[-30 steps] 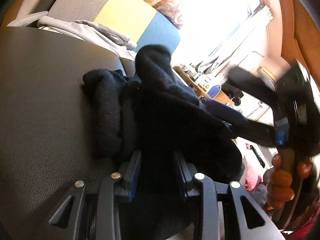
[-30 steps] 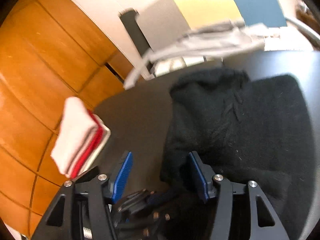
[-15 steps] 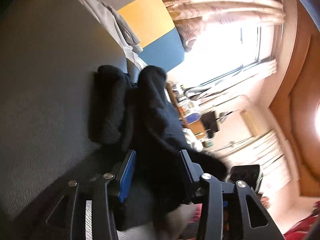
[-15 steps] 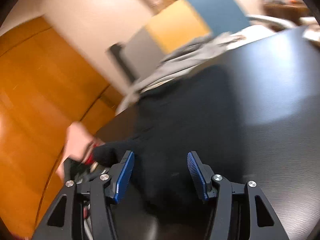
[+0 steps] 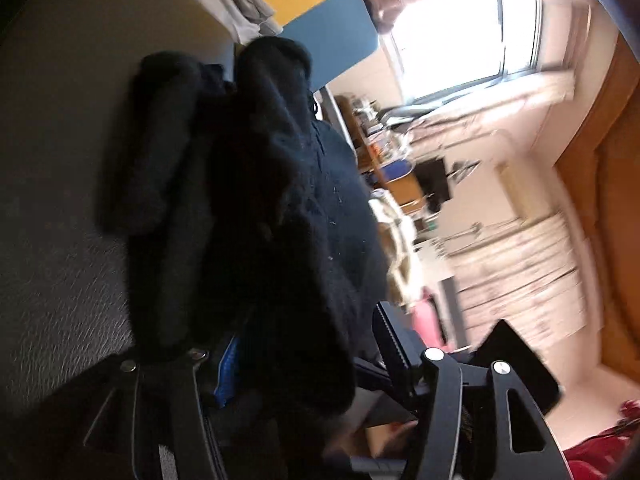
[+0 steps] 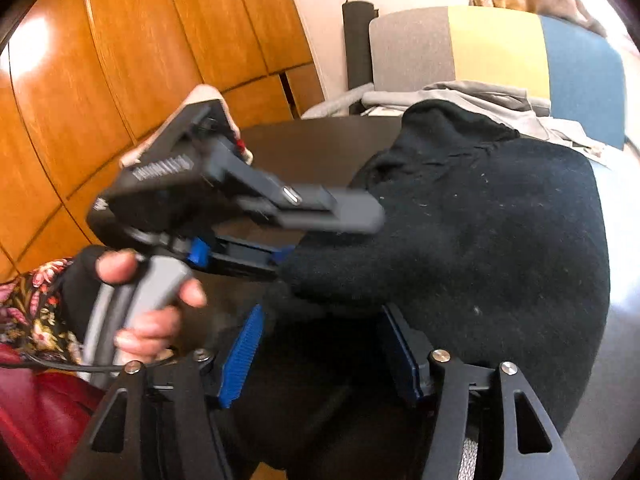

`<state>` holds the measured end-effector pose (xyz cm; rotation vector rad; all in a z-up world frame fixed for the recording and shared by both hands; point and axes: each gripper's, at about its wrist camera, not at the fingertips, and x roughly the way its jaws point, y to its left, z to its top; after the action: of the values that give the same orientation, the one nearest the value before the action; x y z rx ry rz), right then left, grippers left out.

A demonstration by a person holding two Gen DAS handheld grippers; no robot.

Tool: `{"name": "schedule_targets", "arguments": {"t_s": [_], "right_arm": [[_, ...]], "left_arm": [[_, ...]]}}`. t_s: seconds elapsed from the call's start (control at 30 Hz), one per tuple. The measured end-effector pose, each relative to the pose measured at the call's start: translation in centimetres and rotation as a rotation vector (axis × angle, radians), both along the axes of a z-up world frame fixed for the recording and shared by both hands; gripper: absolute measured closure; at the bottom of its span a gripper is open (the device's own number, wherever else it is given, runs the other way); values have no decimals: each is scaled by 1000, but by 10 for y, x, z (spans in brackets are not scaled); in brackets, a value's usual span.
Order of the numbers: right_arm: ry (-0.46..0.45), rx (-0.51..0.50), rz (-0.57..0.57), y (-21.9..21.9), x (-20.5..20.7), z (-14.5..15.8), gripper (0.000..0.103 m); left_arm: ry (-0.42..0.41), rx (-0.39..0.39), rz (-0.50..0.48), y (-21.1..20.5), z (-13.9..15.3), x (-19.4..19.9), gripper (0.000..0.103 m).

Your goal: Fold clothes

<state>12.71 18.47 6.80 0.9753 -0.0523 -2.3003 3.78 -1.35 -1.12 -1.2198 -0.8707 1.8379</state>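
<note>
A lived-in home is indicated. Orange wooden cupboard doors [image 6: 132, 60] are seen behind a dark table [image 6: 320, 140]. A curtained window [image 5: 472, 28], a cluttered shelf [image 5: 380, 136] and a chair with grey, yellow and blue panels [image 6: 496, 48] are shown beyond it.

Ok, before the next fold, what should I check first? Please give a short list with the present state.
1. Left gripper grips the black garment: cannot tell; cloth lies between its fingers, but the picture is blurred.
2. Right gripper open: ok, jaws apart around the cloth.
3. Garment rests on the table: ok.
4. Grey clothes apart from the garment: cannot tell.
5. Garment lies flat: not ok, it is bunched.
</note>
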Motion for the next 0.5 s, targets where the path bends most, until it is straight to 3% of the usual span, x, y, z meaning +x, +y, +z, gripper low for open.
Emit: {"name": "schedule_targets", "arguments": {"t_s": [0.07,0.13,0.17,0.23,0.33,0.5], "right_arm": [[1,-5,3,3,5,-1,39],[35,-2,8,-4,5,2,40],[58,-15,13,-3,8,5,45],[91,-25,14,1,14,10,64],[59,-3,-6,1,11,2,65],[23,67,-120,10,-4,-9,72]], "left_arm": [[10,-72,-13,11,7,0,47],[26,-86,7,9,17,-1,69],[35,-80,17,7,22,0,96],[34,-11,49,-2,29,0,97],[30,78,63,-8,32,-4,97],[132,157,78,-8,61,-8,98]]}}
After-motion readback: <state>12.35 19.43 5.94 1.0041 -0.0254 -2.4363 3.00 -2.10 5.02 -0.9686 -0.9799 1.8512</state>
